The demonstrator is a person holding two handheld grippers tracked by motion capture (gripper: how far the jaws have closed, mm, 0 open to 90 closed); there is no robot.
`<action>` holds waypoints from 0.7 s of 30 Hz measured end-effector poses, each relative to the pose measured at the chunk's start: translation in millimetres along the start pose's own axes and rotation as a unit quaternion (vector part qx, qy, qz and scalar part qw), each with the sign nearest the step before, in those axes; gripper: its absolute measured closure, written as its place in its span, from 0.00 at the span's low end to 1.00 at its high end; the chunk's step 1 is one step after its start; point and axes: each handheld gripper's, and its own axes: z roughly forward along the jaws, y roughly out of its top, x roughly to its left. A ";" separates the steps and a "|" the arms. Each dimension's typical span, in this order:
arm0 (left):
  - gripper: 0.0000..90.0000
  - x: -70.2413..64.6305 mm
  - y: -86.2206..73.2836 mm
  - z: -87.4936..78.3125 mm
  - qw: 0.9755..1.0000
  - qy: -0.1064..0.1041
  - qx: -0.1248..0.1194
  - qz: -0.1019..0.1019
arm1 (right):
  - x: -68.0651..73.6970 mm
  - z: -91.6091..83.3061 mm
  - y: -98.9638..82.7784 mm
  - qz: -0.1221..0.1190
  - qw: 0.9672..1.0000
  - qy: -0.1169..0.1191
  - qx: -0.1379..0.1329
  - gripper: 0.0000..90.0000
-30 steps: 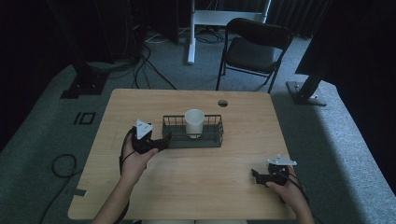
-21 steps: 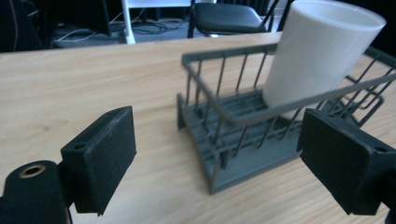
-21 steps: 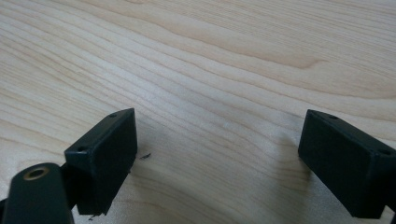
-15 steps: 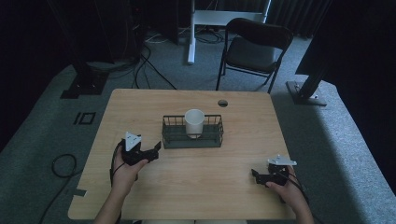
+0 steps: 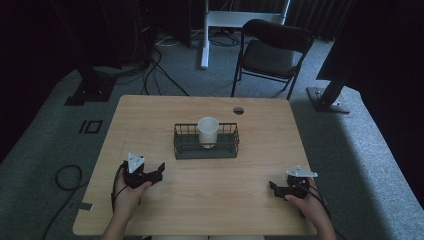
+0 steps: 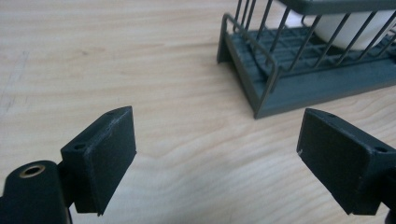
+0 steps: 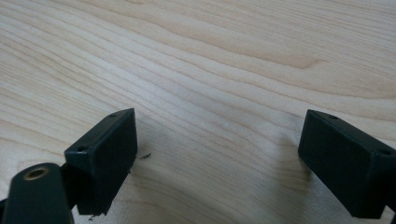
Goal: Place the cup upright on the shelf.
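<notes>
Looks like a lab or recording studio; dim room hung with black curtains [image 5: 45,50]; grey carpet [image 5: 350,150]; loose black cables [image 5: 155,65]; black metal stand bases [image 5: 330,100]; black folding chair [image 5: 272,52]; light wooden table [image 5: 150,115].

Left gripper [image 5: 159,170] sits low over the wooden table [image 5: 150,120], held in the left hand [image 5: 131,192], jaws apart with nothing between them, pointing toward the dark wire basket [image 5: 187,148]. Basket lies ahead and to the right of it, near but apart. White cup [image 5: 208,132] stands upright inside the basket. Right gripper [image 5: 273,188] rests at the table's near right, in the right hand [image 5: 306,200], well apart from the basket. Folding chair [image 5: 270,50] stands beyond the far edge.
</notes>
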 end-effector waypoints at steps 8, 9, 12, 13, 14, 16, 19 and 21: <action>0.14 10.3 -12.4 -3.5 1.000 0.010 0.016 -0.015 | 0.0 0.0 0.0 0.000 1.000 0.000 0.000 0.13; 0.14 11.8 -13.5 -4.3 1.000 0.012 0.017 -0.015 | 0.0 0.0 0.0 0.000 1.000 0.000 0.000 0.13; 0.14 17.4 -16.6 -6.8 0.999 0.028 0.011 -0.026 | 0.0 0.0 0.0 0.000 1.000 0.000 0.000 0.13; 0.14 19.3 -17.7 -7.4 0.999 0.031 0.015 -0.026 | 0.0 0.0 0.0 0.000 1.000 0.000 0.000 0.13; 0.14 21.4 -18.7 -8.2 0.999 0.035 0.017 -0.031 | 0.0 0.0 0.0 0.000 1.000 0.000 0.000 0.13; 0.14 25.5 -20.1 -9.8 0.998 0.040 0.023 -0.033 | 0.0 0.0 0.0 0.000 1.000 0.000 0.000 0.13; 0.14 31.0 -21.5 -12.6 0.997 0.058 0.028 -0.036 | 0.0 0.0 0.0 0.000 1.000 0.000 0.000 0.13; 0.14 34.5 -22.2 -14.6 0.996 0.072 0.029 -0.041 | 0.0 0.0 0.0 0.000 1.000 0.000 0.000 0.13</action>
